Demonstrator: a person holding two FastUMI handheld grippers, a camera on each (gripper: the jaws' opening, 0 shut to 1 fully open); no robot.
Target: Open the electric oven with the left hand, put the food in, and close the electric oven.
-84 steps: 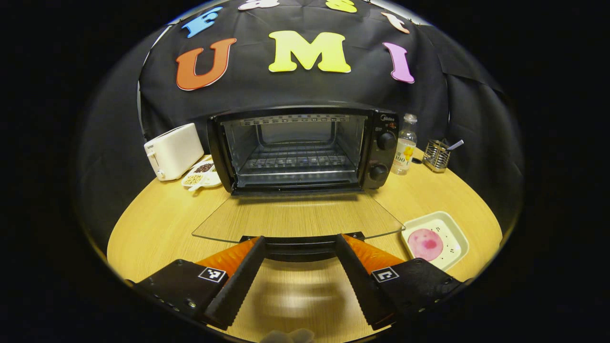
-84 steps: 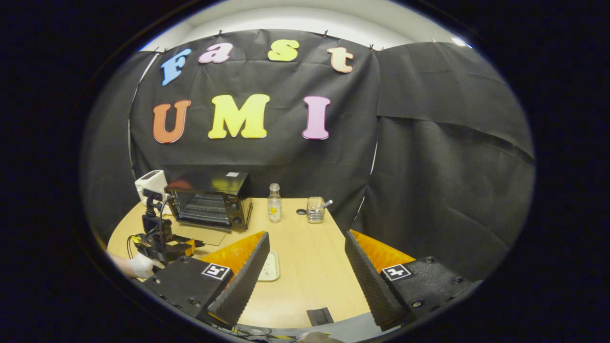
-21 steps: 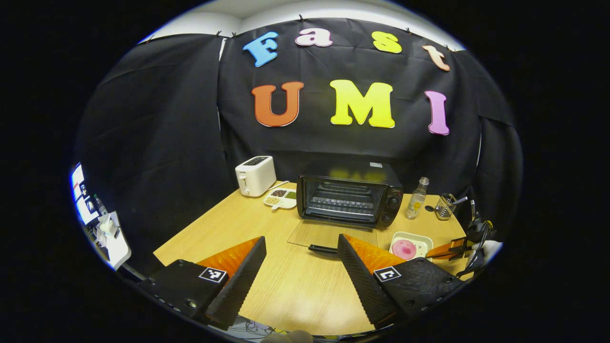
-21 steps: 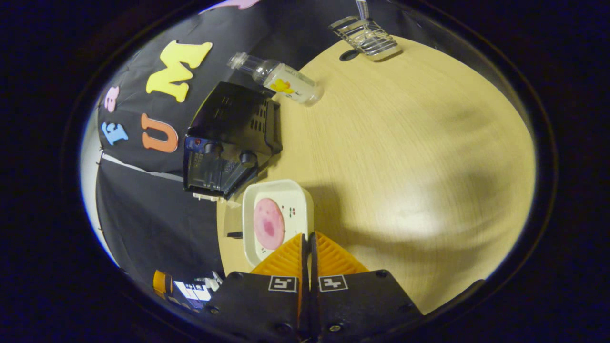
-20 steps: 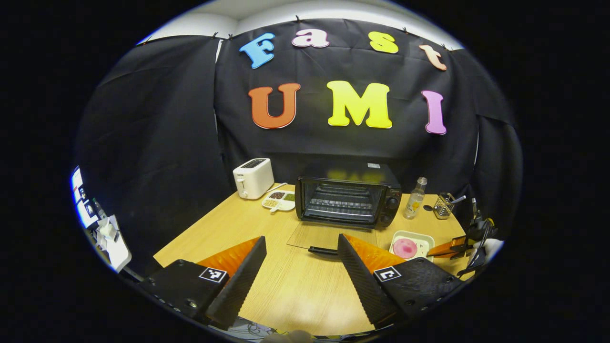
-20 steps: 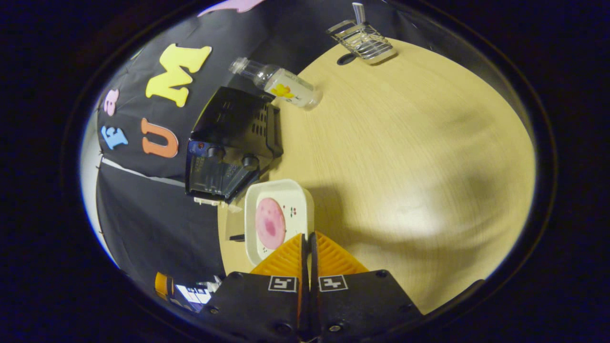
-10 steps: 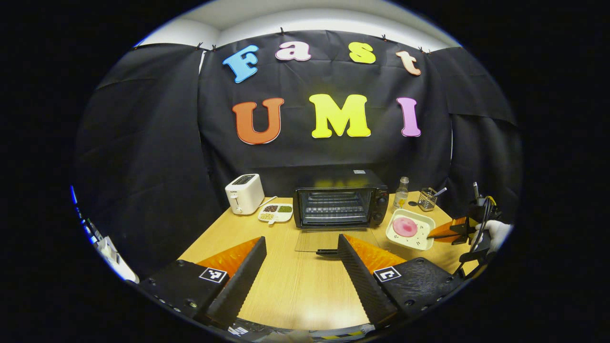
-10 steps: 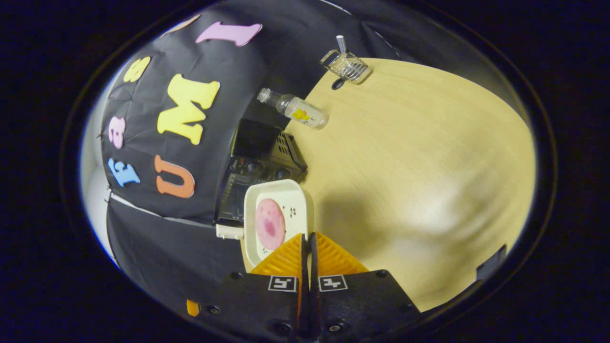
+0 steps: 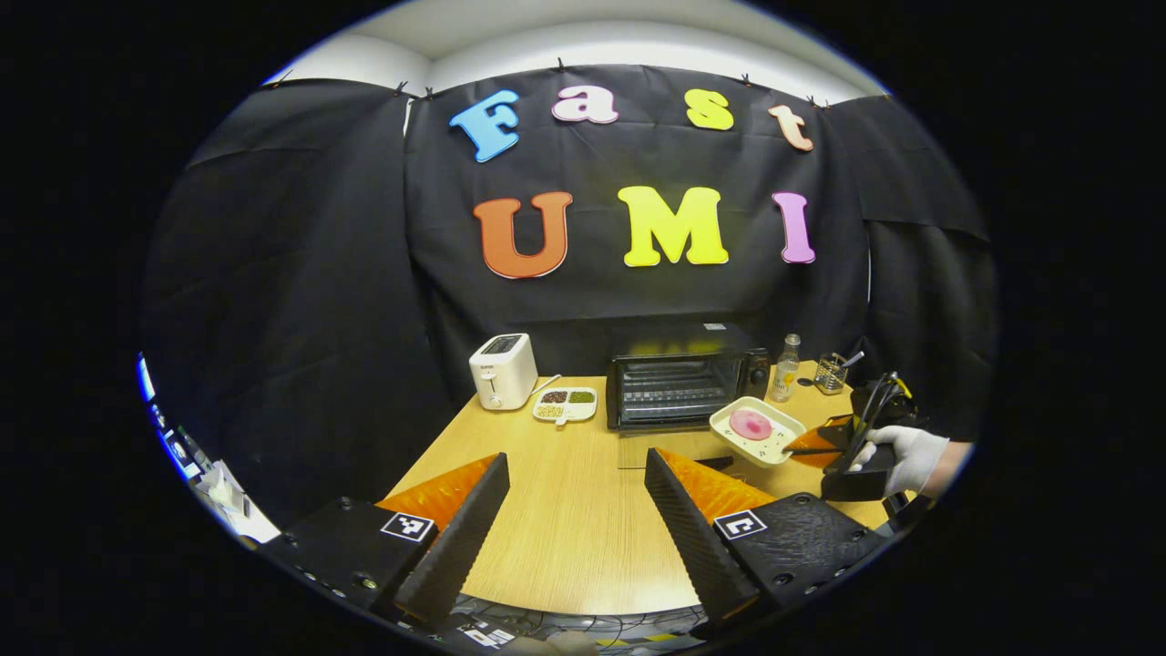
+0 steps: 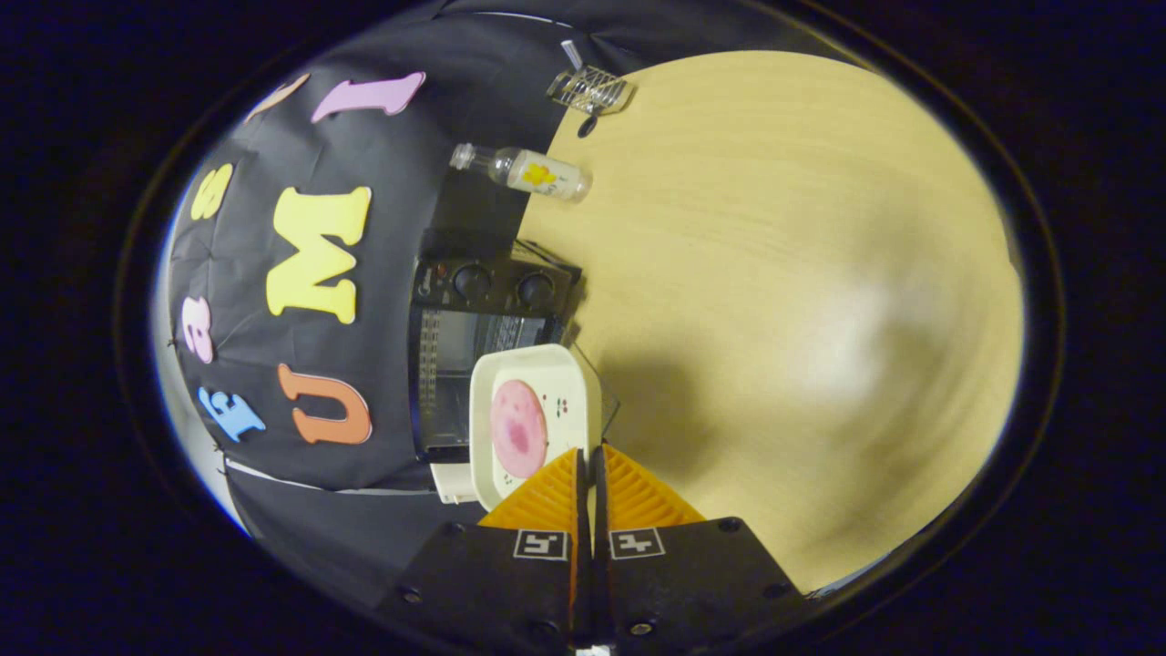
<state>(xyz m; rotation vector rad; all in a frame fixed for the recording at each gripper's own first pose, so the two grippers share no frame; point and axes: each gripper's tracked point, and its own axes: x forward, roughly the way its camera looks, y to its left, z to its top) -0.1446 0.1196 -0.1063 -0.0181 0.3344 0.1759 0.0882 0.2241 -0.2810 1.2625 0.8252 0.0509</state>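
Black cloth hangs behind a light wood table [image 9: 565,528], with a strip of white wall above it. I take the black electric oven [image 9: 683,374] at the table's back edge as my landmark: its glass door [image 9: 669,448] lies folded down flat in front of it. Left of the oven sit a divided snack dish [image 9: 566,404] and a white toaster [image 9: 502,370]; right of it a small clear bottle [image 9: 784,367] and a wire utensil holder [image 9: 830,373].

My left gripper [image 9: 576,510] hangs released, fingers spread wide, well back from the oven.

My right gripper [image 10: 590,469], held by a white-gloved hand [image 9: 914,455], is clenched on the rim of the white tray [image 10: 537,421] carrying the pink food slice [image 10: 517,428], lifted just off the oven's right front.
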